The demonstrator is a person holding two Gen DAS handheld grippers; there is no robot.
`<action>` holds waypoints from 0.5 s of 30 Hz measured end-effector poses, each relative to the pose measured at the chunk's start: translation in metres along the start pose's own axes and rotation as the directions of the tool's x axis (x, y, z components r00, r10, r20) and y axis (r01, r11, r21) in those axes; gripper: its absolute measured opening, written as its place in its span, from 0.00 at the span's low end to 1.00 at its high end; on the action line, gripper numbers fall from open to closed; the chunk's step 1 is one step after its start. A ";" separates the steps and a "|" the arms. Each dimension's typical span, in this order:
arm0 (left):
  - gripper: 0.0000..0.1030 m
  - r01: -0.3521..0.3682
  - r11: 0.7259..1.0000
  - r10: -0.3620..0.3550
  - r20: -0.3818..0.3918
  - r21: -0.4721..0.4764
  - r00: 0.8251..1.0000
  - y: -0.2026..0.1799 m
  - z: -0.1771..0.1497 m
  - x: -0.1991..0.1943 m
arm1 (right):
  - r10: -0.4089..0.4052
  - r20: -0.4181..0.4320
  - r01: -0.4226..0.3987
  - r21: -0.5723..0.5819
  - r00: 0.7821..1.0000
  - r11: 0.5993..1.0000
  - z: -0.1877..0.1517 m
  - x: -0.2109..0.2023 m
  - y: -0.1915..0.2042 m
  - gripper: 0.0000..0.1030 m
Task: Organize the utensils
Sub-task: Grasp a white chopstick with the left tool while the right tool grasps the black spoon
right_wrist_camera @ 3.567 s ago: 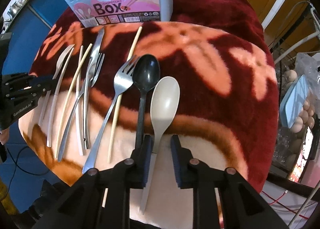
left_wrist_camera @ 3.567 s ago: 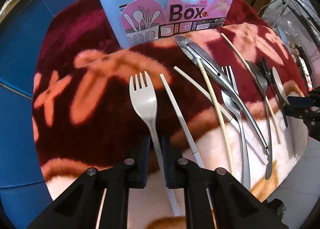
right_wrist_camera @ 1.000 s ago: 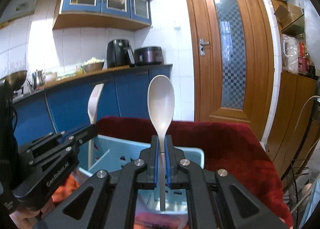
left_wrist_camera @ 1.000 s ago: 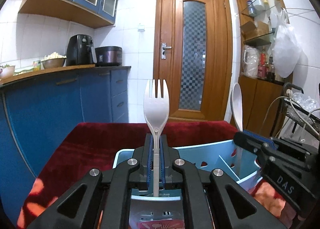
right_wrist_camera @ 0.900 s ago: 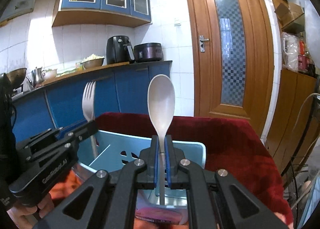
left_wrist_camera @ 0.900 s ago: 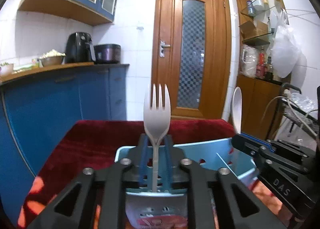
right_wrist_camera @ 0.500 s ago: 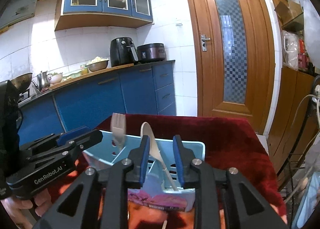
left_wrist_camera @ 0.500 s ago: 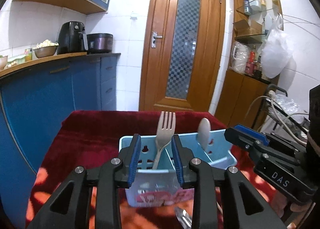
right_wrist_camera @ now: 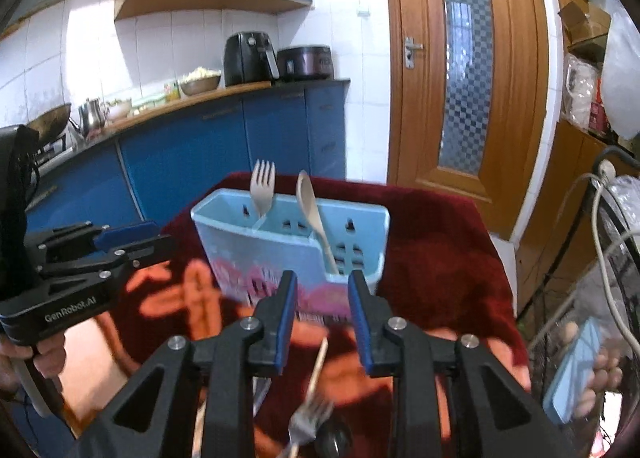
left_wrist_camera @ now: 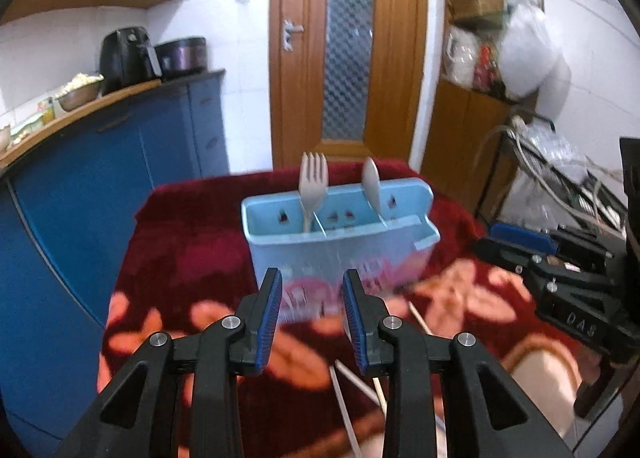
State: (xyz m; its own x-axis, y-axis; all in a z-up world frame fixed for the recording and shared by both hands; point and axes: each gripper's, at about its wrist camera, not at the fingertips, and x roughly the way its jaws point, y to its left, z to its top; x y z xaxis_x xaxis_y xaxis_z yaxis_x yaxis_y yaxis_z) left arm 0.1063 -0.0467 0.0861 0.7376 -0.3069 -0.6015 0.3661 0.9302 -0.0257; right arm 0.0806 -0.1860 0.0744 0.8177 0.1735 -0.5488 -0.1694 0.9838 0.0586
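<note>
The left gripper (left_wrist_camera: 313,312) stood with jaws apart and empty; the right gripper (right_wrist_camera: 322,316) was opening its jaws, nothing between them. A second before, each clamped a utensil upright. Now the pale fork (left_wrist_camera: 313,188) and spoon (right_wrist_camera: 314,214) stood in the blue box (left_wrist_camera: 340,246). The remaining utensils (right_wrist_camera: 310,416), seemingly a chopstick and a fork, lay blurred on the table (left_wrist_camera: 188,242) below the right jaws, handles running toward the person.

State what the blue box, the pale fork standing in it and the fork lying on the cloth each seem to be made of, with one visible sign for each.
Blue box: probably plastic, one even pale blue, moulded walls with cut slots.
Pale fork: likely plastic or a plant-fibre mix, matt beige, no shine.
Fork on the cloth: seemingly metal, grey with bright glints, though blurred.
</note>
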 end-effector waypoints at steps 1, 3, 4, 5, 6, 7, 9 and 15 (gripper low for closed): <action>0.31 0.007 1.000 -0.007 -0.020 0.006 1.000 -0.002 -0.003 -0.001 | 0.001 -0.019 -0.001 0.004 1.000 1.000 -0.003 -0.002 -0.002 0.28; 0.31 0.017 1.000 -0.016 -0.062 0.018 0.998 -0.002 -0.009 0.000 | -0.001 -0.060 0.002 0.012 0.998 1.000 -0.011 -0.005 -0.006 0.28; 0.31 0.021 1.000 -0.019 -0.084 0.023 0.996 -0.004 -0.013 0.000 | 0.000 -0.083 0.001 0.018 0.997 1.000 -0.015 -0.007 -0.008 0.28; 0.31 0.028 0.999 -0.024 -0.115 0.029 0.993 -0.006 -0.017 0.001 | 0.003 -0.109 0.000 0.022 0.994 1.000 -0.018 -0.008 -0.010 0.28; 0.31 0.032 0.999 -0.027 -0.137 0.032 0.990 -0.007 -0.020 0.003 | 0.004 -0.128 0.000 0.026 0.992 1.000 -0.021 -0.008 -0.011 0.28; 0.31 0.036 0.999 -0.029 -0.169 0.035 0.985 -0.008 -0.024 0.005 | 0.005 -0.153 -0.001 0.030 0.988 1.000 -0.025 -0.009 -0.013 0.28; 0.31 0.042 0.998 -0.033 -0.216 0.039 0.976 -0.009 -0.030 0.009 | 0.006 -0.194 0.000 0.035 0.981 0.999 -0.032 -0.010 -0.016 0.28; 0.31 0.050 0.998 -0.032 -0.314 0.047 0.949 -0.014 -0.048 0.020 | 0.015 -0.304 -0.002 0.045 0.953 0.999 -0.052 -0.012 -0.020 0.28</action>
State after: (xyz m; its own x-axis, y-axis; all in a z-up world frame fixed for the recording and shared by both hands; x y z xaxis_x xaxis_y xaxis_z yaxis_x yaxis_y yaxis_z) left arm 0.0887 -0.0565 0.0361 0.5096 -0.2582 -0.8208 0.4289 0.9032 -0.0177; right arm 0.0457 -0.2101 0.0365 0.6090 0.1668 -0.7754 -0.1461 0.9845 0.0970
